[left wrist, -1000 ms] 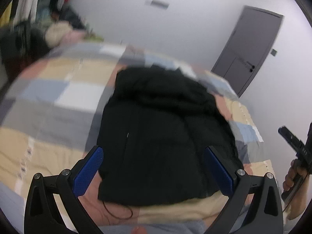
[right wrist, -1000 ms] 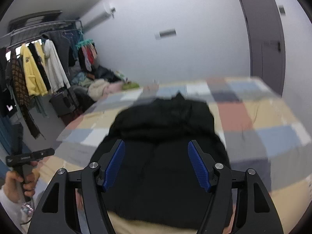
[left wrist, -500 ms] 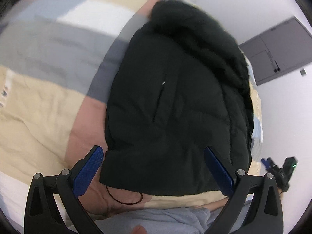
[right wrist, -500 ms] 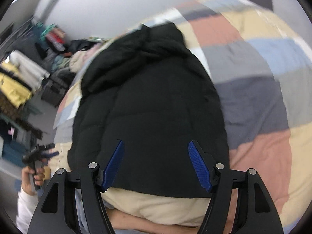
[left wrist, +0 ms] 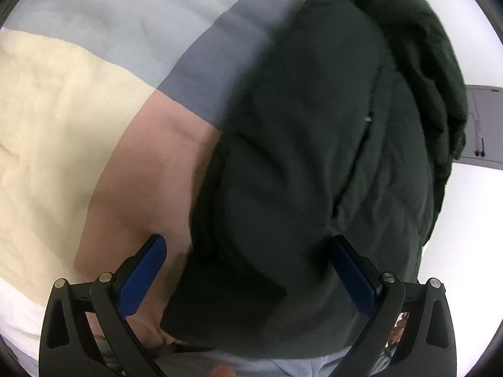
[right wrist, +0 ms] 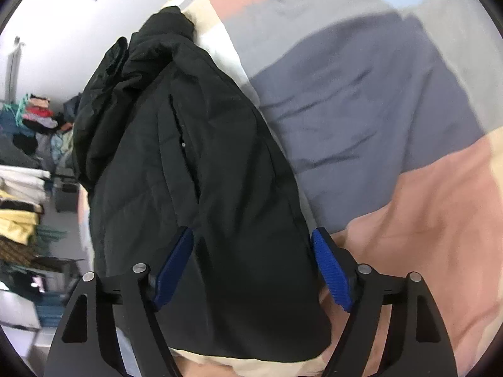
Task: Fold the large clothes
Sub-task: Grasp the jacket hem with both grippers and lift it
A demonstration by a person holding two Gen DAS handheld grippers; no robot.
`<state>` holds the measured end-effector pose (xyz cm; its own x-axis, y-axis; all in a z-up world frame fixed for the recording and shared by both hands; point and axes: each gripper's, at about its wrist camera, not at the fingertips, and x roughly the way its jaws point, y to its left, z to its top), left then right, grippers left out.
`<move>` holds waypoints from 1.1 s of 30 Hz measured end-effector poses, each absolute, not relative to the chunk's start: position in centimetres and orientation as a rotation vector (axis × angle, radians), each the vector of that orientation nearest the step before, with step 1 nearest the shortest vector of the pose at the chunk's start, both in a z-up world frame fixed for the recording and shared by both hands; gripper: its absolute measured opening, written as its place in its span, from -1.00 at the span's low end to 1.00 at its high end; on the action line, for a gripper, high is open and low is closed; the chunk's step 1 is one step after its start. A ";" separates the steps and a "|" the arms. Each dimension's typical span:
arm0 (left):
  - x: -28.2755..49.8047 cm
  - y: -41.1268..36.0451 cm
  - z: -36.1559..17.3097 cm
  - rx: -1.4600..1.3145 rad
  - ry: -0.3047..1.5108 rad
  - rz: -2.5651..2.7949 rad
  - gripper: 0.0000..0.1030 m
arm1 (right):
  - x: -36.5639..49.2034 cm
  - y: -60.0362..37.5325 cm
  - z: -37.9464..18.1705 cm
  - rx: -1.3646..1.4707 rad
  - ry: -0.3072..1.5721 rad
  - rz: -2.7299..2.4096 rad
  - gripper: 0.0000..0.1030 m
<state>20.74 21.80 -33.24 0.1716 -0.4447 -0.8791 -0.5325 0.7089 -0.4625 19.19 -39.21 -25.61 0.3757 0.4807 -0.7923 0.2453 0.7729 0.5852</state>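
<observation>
My left gripper (left wrist: pixel 248 270) hangs wide over the black jacket (left wrist: pixel 314 163) on the bed (left wrist: pixel 63 125); my right gripper (right wrist: pixel 251 267) is opening, its fingers clear of the fabric.

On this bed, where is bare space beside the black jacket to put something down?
The patchwork quilt is bare on the right gripper's side of the black jacket, and in the left wrist view its cream and pink patches lie bare too. The floor beyond the jacket is crowded with a clothes pile.
</observation>
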 end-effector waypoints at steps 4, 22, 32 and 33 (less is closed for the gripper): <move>21.2 21.4 -33.8 -0.875 1.468 0.024 0.99 | 19.4 -39.1 -27.1 0.782 1.248 0.219 0.51; 23.4 19.0 -31.5 -0.812 1.452 -0.116 0.74 | 18.9 -36.9 -26.4 0.788 1.251 0.378 0.62; 22.5 19.2 -30.8 -0.874 1.388 -0.186 0.00 | 18.9 -35.3 -26.3 0.780 1.252 0.481 0.59; 22.5 19.2 -30.3 -0.880 1.371 -0.200 -0.17 | 18.9 -34.8 -25.7 0.762 1.233 0.516 0.54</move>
